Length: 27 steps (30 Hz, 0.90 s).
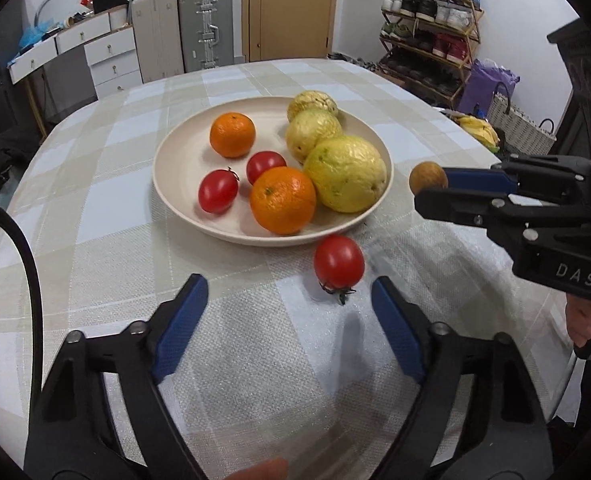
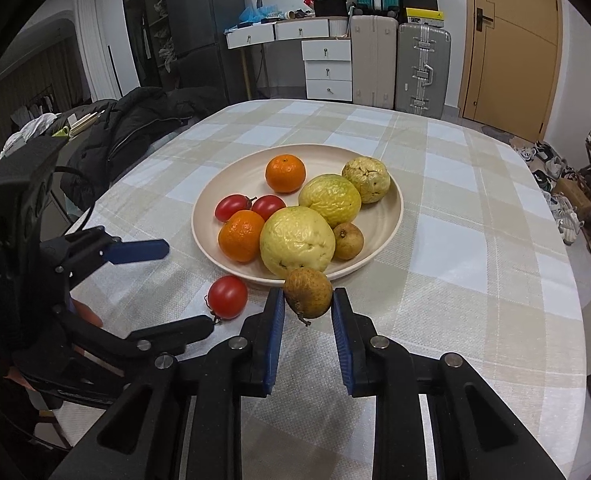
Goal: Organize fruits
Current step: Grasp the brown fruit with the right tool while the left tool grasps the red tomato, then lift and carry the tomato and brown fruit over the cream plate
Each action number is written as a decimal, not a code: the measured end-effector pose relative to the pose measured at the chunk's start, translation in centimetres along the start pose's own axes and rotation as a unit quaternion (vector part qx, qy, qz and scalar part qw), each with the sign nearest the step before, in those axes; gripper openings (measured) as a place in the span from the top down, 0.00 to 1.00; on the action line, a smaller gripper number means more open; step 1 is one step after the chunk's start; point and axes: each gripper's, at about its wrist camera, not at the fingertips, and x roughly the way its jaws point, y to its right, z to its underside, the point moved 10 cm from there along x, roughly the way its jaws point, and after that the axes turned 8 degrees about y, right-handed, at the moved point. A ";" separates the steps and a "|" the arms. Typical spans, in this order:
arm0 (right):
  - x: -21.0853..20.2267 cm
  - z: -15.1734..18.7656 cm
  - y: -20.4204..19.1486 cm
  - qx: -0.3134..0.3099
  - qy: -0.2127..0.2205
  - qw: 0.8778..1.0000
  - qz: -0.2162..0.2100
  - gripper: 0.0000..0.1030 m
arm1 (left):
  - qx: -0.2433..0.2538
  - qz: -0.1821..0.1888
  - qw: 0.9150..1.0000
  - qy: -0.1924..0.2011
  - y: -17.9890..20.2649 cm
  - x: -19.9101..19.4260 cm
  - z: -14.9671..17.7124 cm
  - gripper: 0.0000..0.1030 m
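Clamped between the blue pads of the right gripper (image 2: 308, 300) is a small brown fruit (image 2: 308, 293), roundish, dull and speckled, lifted clear of the cloth just in front of the plate's near rim, with its short dark stem pointing down and toward the camera. Left gripper (image 1: 289, 300) stands released, jaws well apart with nothing pressed between them; no earlier view is given to judge any motion. Just ahead of its right pad lies a loose red tomato (image 1: 338, 262) on the tablecloth (image 1: 95, 200), touching neither pad, its long axis roughly upright in the left wrist view and its dark green calyx pointing down toward the gripper. It sits just outside the near rim of the cream plate (image 1: 167, 184). On the plate, counted from the right wrist view: two oranges (image 2: 241, 235), one large near the front and one smaller at the back; two glossy red tomatoes (image 2: 233, 207) lying side by side, the left one with its calyx toward the right; three wrinkled yellow-green guavas (image 2: 297, 240) in a row from front to back, each touching the next; and one more small brown fruit (image 2: 348, 241) tucked against the largest guava. That makes three tomatoes and two brown fruits in all. The cloth is checked in beige and pale blue.
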 end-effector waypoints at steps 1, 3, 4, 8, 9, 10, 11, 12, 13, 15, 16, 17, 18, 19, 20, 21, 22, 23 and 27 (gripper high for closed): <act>0.0 0.0 0.0 0.000 0.000 1.000 0.000 0.76 | 0.000 0.002 1.000 -0.002 0.1 0.1 0.1 0.27; 0.0 0.0 0.0 -0.001 0.001 1.000 0.001 0.76 | -0.008 0.015 1.000 -0.005 0.4 0.3 0.1 0.29; 0.0 -0.1 0.1 -0.001 0.001 1.000 0.001 0.76 | -0.011 0.023 1.000 -0.008 0.7 0.4 0.2 0.32; 0.0 0.0 0.4 0.002 0.000 1.000 0.003 0.76 | -0.013 0.045 0.999 -0.022 1.9 1.1 0.5 0.39; 0.0 0.0 0.5 0.002 0.000 1.000 0.003 0.76 | -0.009 0.042 0.999 -0.022 2.1 1.2 0.5 0.40; 0.1 0.0 0.6 0.003 0.000 1.000 0.004 0.76 | -0.006 0.041 0.999 -0.022 2.3 1.2 0.4 0.45; 0.0 0.0 0.6 0.004 0.000 1.000 0.003 0.76 | -0.006 0.043 0.999 -0.022 2.5 1.3 0.4 0.46; 0.0 0.0 0.7 0.005 0.001 1.000 0.003 0.76 | -0.004 0.041 0.999 -0.022 2.7 1.4 0.3 0.46; -0.1 0.0 0.8 0.005 0.001 1.000 0.004 0.76 | -0.004 0.040 0.999 -0.022 2.8 1.4 0.3 0.46; 0.0 0.0 0.8 0.006 0.002 1.000 0.004 0.76 | -0.005 0.039 0.999 -0.022 2.9 1.5 0.2 0.47; 0.0 0.0 0.8 0.006 0.002 1.000 0.004 0.76 | -0.006 0.039 0.999 -0.022 2.9 1.5 0.2 0.50; 0.0 0.0 0.8 0.006 0.002 1.000 0.004 0.76 | -0.007 0.039 0.999 -0.022 2.9 1.5 0.1 0.54; 0.0 0.0 0.8 0.006 0.002 1.000 0.004 0.76 | -0.009 0.037 0.999 -0.021 2.8 1.6 0.0 0.55; 0.1 0.0 0.9 0.006 0.002 1.000 0.004 0.76 | -0.011 0.037 0.999 -0.021 2.8 1.6 0.0 0.58; 0.1 0.0 0.9 0.006 0.002 1.000 0.004 0.76 | -0.015 0.037 0.999 -0.020 2.6 1.6 0.0 0.64; 0.1 0.0 0.8 0.005 0.002 1.000 0.004 0.76 | -0.018 0.037 0.999 -0.020 2.5 1.6 -0.1 0.66; 0.1 0.0 0.8 0.006 0.002 1.000 0.004 0.76 | -0.020 0.039 0.999 -0.020 2.4 1.6 -0.1 0.71; 0.1 0.0 0.8 0.006 0.002 1.000 0.004 0.76 | -0.024 0.047 0.998 -0.020 2.5 1.6 -0.2 0.74; 0.1 0.1 0.8 0.006 0.001 1.000 0.004 0.76 | -0.023 0.050 0.998 -0.020 2.4 1.5 -0.2 0.75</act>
